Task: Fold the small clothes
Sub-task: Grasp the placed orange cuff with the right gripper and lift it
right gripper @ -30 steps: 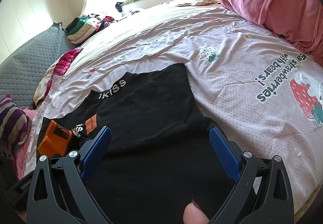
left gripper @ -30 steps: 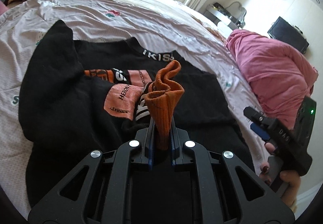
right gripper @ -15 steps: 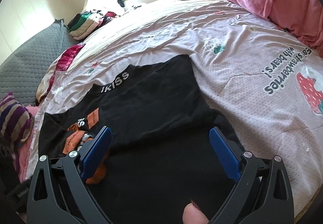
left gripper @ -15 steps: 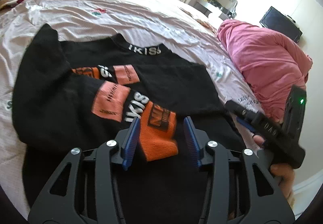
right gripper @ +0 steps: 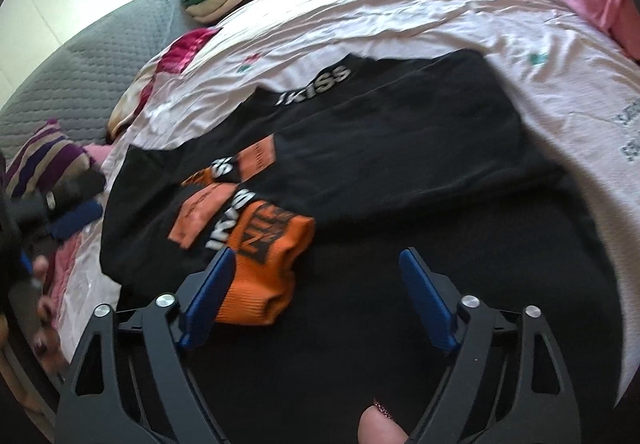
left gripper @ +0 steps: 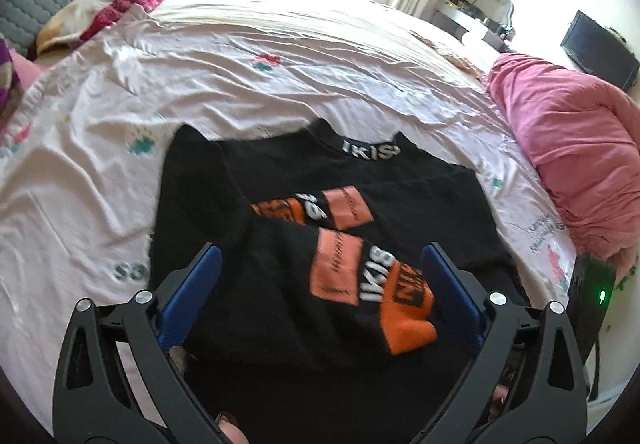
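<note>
Two grippers over black top (left gripper: 400, 188): left gripper (left gripper: 320, 292) jaws opening, orange cuff (left gripper: 408, 300) lying loose between them, sleeve folded inward; right gripper (right gripper: 316, 296) jaws closing, unpinched, beside cuff.

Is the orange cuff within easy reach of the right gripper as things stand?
Probably yes: the orange cuff lies flat atop the black top, just beside the right gripper, whose closing jaws hold nothing.

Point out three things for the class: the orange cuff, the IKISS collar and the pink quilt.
orange cuff (right gripper: 264, 276): right wrist view, on the ribbed end.
IKISS collar (left gripper: 370, 151): left wrist view, on the white lettering.
pink quilt (left gripper: 568, 140): left wrist view, on its rumpled top.
</note>
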`<state>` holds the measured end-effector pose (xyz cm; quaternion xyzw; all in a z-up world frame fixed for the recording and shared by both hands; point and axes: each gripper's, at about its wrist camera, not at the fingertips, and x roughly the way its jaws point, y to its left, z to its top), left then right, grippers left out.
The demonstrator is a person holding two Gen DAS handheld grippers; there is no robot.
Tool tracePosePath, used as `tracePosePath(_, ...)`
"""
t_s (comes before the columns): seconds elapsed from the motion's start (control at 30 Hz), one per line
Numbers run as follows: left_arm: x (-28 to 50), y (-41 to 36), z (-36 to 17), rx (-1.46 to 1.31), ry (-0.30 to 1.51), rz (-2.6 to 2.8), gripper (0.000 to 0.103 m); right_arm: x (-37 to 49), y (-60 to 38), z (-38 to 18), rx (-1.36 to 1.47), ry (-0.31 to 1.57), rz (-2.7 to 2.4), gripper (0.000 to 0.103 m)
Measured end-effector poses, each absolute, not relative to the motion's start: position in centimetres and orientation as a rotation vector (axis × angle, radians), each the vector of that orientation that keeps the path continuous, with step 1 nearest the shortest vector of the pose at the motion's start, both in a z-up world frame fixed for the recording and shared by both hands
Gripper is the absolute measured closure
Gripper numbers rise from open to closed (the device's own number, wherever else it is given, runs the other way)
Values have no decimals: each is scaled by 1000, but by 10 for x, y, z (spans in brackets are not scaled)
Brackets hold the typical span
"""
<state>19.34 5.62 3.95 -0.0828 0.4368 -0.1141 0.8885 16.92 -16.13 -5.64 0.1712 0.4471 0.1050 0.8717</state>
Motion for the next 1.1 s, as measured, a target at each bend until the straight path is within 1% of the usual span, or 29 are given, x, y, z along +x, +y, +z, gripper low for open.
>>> tracePosePath(0.13,205,64,48,-101,876,-176,10,172,-150,-63,366,956,241,35)
tracePosePath(0.3,209,86,41,-208,877,-167,10,174,-146,-68,374,960,241,46)
tracePosePath(0.37,211,93,36,-239,886,-154,10,175,-145,-69,385,958,254,54)
tracePosePath(0.43,211,97,35,-250,886,-151,10,177,-144,-70,393,958,261,59)
tracePosePath(0.5,211,100,35,-254,881,-145,10,177,-141,-70,391,952,265,66)
tracePosePath(0.53,211,103,35,-259,878,-142,10,178,-140,-70,394,950,275,73)
tracePosePath(0.6,211,108,34,-268,877,-133,10,177,-136,-69,380,942,279,77)
tracePosePath(0.67,211,112,36,-276,871,-128,10,177,-131,-65,346,925,294,95)
tracePosePath(0.77,214,120,38,-289,857,-115,10,174,-125,-52,296,879,326,96)
tracePosePath(0.87,216,129,39,-312,848,-98,10,174,-123,-27,242,801,362,96)
tracePosePath(1.1,215,147,42,-357,819,-82,10,185,-133,21,153,683,370,97)
